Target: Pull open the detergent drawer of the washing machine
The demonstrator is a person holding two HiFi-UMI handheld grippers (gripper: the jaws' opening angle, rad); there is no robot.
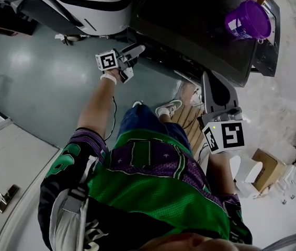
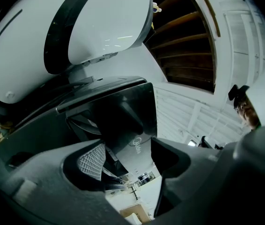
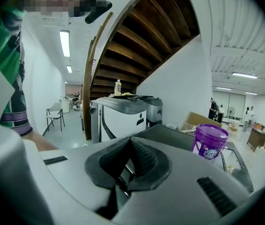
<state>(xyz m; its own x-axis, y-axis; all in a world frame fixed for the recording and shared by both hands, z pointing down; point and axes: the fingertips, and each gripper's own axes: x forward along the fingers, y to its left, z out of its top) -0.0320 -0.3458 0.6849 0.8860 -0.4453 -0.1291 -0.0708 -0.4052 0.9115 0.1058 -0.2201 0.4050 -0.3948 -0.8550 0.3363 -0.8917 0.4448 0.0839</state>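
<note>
Two claws: left (image 2: 130,165) agape, right (image 3: 128,162) closed.

Glossy black on washing machine (image 1: 190,20) top. Purple on tub (image 1: 248,19), white label band. Grey on left gripper (image 1: 136,50) and right gripper (image 1: 211,80), black-and-white square markers on cubes, grid-textured pads (image 2: 91,161). Green, purple and black on jersey (image 1: 153,187), white numerals. Blue on jeans (image 1: 137,122). Grey-green on floor (image 1: 48,88). White with black stripe on neighbouring machine (image 1: 85,1). Brown on stair underside (image 3: 137,46). Tan on cardboard box (image 1: 265,169).
</note>
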